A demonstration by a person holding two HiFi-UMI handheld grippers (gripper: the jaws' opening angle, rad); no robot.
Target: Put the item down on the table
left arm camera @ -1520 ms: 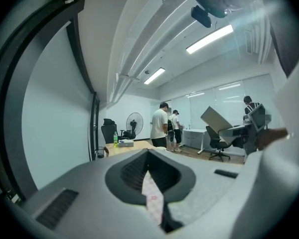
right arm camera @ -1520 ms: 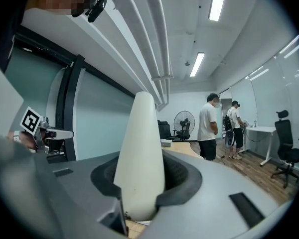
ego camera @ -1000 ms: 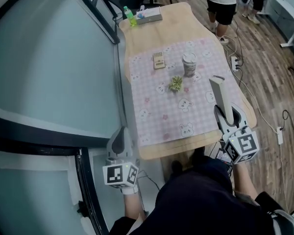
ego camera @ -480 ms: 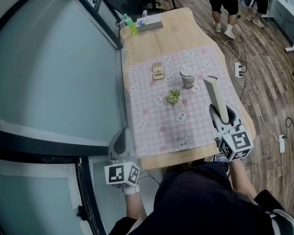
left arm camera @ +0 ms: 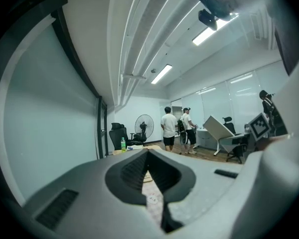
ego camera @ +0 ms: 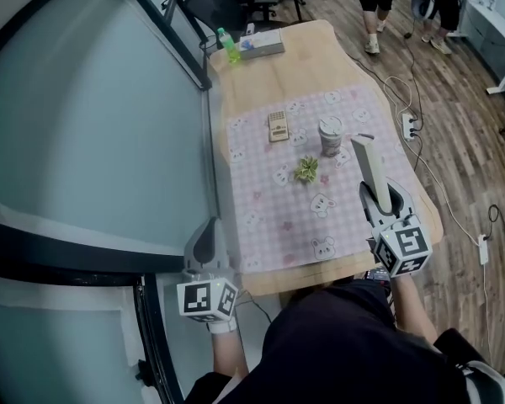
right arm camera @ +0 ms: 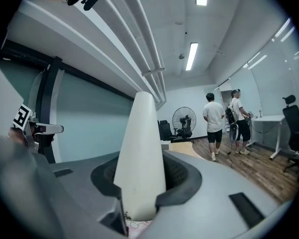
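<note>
Head view: my right gripper (ego camera: 388,204) was by the near right corner of the light wooden table (ego camera: 273,70), jaws pinching the near end of the long white tapered plastic item (ego camera: 369,162). Its long axis ran on from the jaws, away from me twd the far edge, free end raised over the right edge of the pink checked bunny-print cloth (ego camera: 273,204). Not down yet, I'd say. Bare cloth lay just left of and under it. A lidded paper cup (ego camera: 330,135) stood just beyond its free end. My left gripper (ego camera: 207,241) hung off the table's left edge, so the right was the nearer one for the put-down.

Left gripper view: the left gripper's (left arm camera: 153,178) jaws were pressed together w/ nothing btwn them, only a sliver of cloth past them.

Right gripper view: the white item (right arm camera: 139,151) stood btwn the right gripper's (right arm camera: 142,180) jaws, both sides clamped on its wide end, narrow end pointing fwd and up.
</note>
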